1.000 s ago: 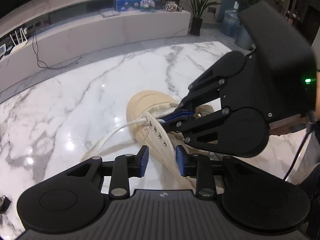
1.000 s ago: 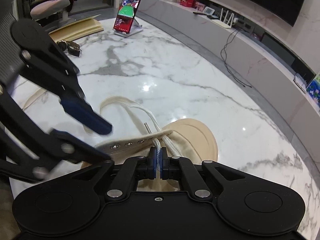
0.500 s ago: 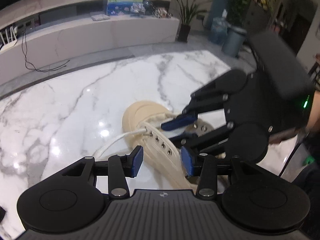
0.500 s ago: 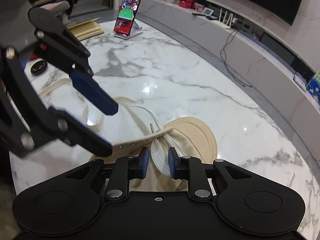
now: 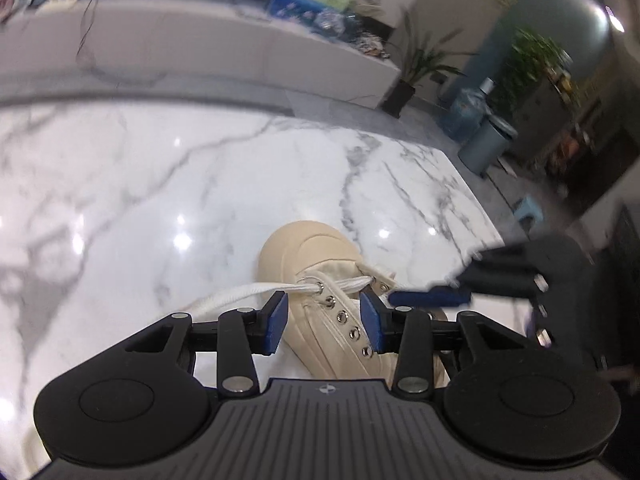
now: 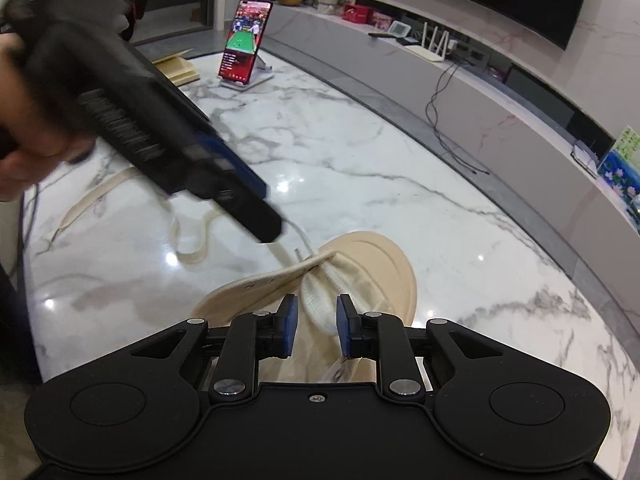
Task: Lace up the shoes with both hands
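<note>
A beige canvas shoe point(image 5: 304, 248) lies on the white marble table point(image 5: 200, 184), toe pointing away. A white lace point(image 5: 240, 294) crosses its first eyelets and trails off to the left. My left gripper point(image 5: 323, 322) straddles the near eyelet flap; its jaws are closing, and the pads stand clear of the canvas. In the right wrist view the shoe point(image 6: 380, 264) sits just ahead of my right gripper point(image 6: 317, 330), which is open, with the white lace point(image 6: 318, 308) loose between its pads. The left gripper point(image 6: 240, 196) appears there as a blur above the shoe. The right gripper's blue fingertip point(image 5: 430, 298) shows beside the shoe.
A phone on a stand point(image 6: 244, 56) and a cream book point(image 6: 178, 70) sit at the table's far end. A cream lace loop point(image 6: 100, 192) lies on the marble. A hand point(image 6: 16, 152) holds the left gripper. Beyond the table edge are a low counter point(image 6: 480, 80) and a bin point(image 5: 486, 144).
My right gripper has opened off the white lace and drawn back a little. The left gripper has rolled and moved over the shoe, so the eyelet flap now lies between its pads.
</note>
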`<state>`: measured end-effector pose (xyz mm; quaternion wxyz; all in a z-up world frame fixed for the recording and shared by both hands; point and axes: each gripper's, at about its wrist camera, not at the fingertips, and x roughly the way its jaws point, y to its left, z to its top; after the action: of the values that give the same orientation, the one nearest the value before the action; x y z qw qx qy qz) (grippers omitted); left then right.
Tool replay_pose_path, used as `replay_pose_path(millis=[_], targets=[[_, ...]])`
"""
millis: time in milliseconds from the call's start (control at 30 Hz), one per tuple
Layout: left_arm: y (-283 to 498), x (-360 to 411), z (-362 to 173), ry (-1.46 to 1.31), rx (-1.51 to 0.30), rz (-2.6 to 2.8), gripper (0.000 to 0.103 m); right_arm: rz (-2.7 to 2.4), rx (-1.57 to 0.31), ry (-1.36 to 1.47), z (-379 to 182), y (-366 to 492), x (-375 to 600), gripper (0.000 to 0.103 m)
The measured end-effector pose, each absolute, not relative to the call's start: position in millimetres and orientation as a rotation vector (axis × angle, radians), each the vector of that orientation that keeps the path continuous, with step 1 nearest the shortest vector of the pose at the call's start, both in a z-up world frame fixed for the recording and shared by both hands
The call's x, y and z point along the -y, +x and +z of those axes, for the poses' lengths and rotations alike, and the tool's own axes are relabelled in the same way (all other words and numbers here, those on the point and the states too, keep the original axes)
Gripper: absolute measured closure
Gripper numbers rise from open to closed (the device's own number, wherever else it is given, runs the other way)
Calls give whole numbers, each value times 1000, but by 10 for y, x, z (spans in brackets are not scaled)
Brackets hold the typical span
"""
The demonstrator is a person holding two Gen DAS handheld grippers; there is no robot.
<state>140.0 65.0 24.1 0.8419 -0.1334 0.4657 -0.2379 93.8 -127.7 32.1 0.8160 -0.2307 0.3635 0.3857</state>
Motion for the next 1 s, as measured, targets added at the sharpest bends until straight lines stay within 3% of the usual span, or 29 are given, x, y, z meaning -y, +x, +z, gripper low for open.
replay_pose_path(millis=[300,600,933,1000], targets=[[1576,-725,37,-510,-1033,-470,67,804,-767,-493,331,848,1263,84],[1601,-658,-19,-491,-1039,-462,76,805,-775,-500,347,844,1283,84],[1587,-635,-40,-469,-1050,-462,99,811,-776,-508,333,854,1289,84],[1570,-640,-32,-468,-1040,-458,99,812,-776,-509,335,847,1292,84]])
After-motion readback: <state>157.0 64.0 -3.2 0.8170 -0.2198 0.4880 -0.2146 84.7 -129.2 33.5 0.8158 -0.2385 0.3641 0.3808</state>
